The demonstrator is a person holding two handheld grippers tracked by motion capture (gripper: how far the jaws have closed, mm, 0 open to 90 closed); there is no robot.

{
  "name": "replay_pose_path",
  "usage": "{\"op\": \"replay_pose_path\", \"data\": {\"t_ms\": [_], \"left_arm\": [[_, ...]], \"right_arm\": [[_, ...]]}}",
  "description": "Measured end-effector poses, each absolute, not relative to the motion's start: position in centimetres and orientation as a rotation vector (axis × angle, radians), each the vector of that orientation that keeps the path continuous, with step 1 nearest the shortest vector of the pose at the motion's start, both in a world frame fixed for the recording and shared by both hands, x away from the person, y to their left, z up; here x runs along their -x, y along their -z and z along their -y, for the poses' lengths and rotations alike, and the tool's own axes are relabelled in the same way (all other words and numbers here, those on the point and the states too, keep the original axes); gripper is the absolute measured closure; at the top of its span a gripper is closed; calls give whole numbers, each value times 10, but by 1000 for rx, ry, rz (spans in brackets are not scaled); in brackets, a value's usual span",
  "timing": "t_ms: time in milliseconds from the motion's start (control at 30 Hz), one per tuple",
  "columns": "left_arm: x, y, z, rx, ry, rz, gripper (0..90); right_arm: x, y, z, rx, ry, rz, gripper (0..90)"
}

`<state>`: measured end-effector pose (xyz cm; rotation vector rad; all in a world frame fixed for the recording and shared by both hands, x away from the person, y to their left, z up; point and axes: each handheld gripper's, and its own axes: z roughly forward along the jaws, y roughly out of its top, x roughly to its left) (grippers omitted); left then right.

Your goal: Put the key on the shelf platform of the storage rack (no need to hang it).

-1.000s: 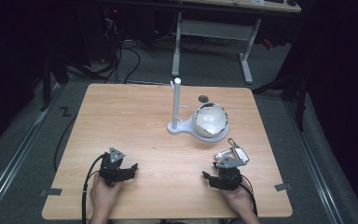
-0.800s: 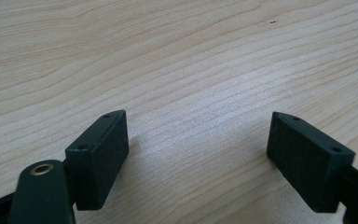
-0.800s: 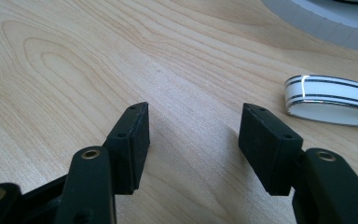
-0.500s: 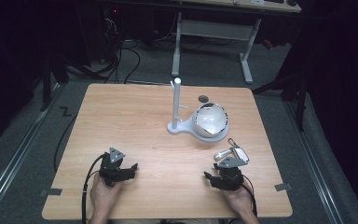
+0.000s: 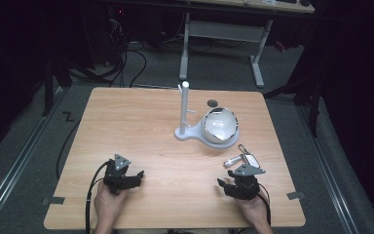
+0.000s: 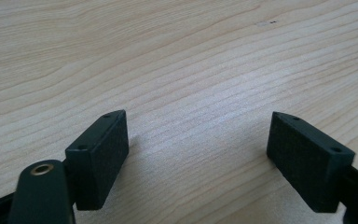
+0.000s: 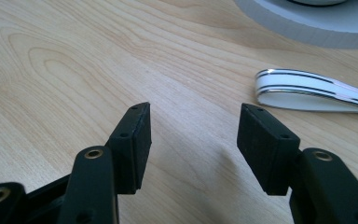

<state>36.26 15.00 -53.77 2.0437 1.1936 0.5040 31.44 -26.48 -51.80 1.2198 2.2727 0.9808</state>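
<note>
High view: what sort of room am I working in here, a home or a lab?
Most likely a lab or recording workspace, not a home: a bare wooden table on grey carpet, cables trailing on the floor behind it, and a white-legged workbench at the back, all under dim surroundings.

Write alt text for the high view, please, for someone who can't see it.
Seen from above, a person's two hands rest at the near edge of a wooden table, each holding an open black gripper: left gripper, right gripper. Ahead of the right one lies a small keyring-like item, and beyond it a white stand with a round bowl-shaped object on its base.
</note>
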Motion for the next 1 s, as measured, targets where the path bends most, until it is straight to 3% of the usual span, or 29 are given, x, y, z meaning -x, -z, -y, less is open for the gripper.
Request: {"op": "replay_pose_path", "data": {"t_ms": [1000], "left_arm": [[-363,538,-150,-2043,-504,-1194,211]], "right_arm": [[-309,504,319,-1361,-970,-2071,466]]}}
